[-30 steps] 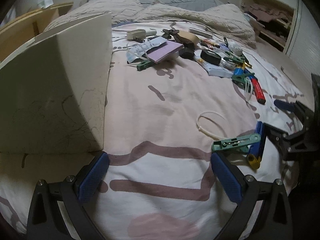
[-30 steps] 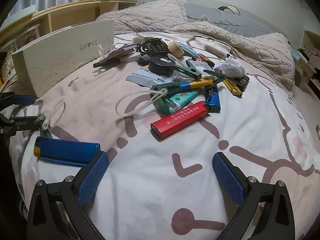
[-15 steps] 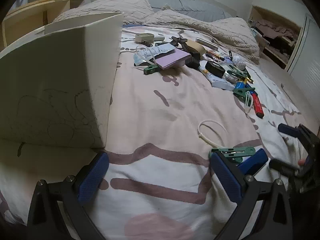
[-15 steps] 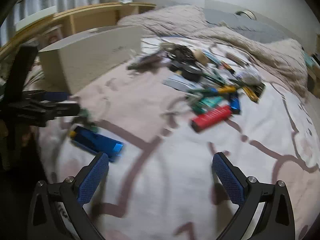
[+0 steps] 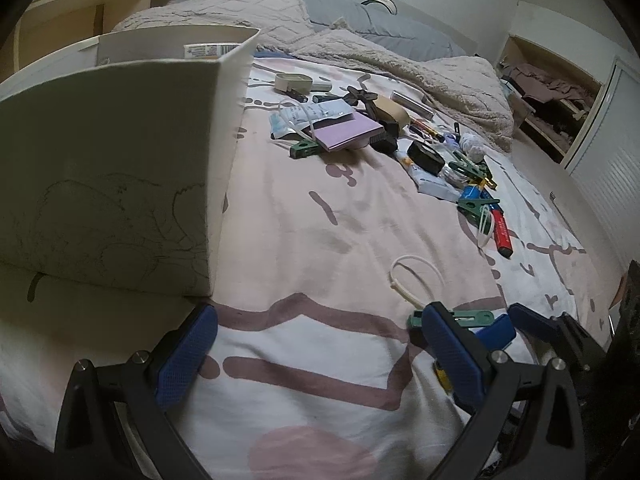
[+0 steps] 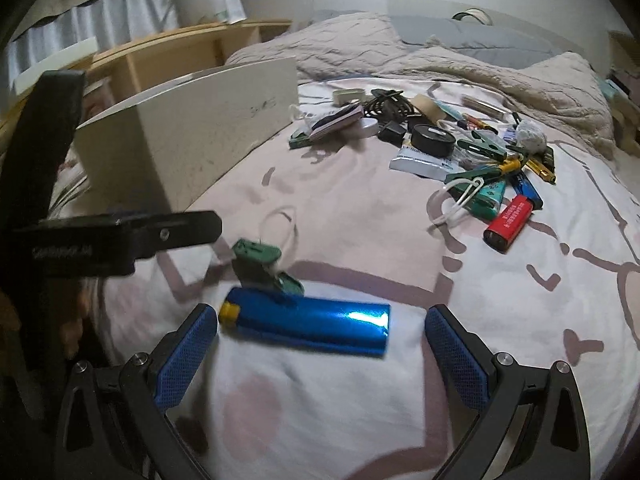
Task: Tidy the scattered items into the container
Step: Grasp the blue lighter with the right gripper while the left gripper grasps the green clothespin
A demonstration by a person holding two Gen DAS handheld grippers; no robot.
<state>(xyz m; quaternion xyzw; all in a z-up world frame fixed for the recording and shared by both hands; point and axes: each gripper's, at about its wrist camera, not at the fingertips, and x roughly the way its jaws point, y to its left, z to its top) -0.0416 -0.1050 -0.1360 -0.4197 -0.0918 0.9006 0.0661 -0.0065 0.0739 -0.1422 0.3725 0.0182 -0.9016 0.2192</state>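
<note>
Holding both tools: we keep two grippers low over a bed with a pink-and-white cover (image 6: 360,208).
Right gripper (image 6: 320,340): at the bottom of its frame, jaws spread wide and gripping nothing.
Blue lighter (image 6: 308,326): lies flat on the cover between those blue pads, crosswise, yellow cap toward the left pad; we see no contact with either pad.
Green clip (image 6: 260,266): just above the lighter, left of centre, touching its upper edge.
Left gripper (image 5: 316,354): bottom of its own frame, jaws wide apart and empty.
White cable tie (image 5: 414,280): a loop on the cover just above the left gripper's right pad.
Container: a white box (image 5: 120,168) fills the left half of the left view, standing open-topped on the bed.
Red lighter (image 6: 508,222): right of centre, at the near edge of the clutter.
Scattered pile (image 6: 440,148): upper middle, with clips, a black tape roll, packets, pens.
Blanket (image 6: 480,68): rumpled along the top, behind the pile.
</note>
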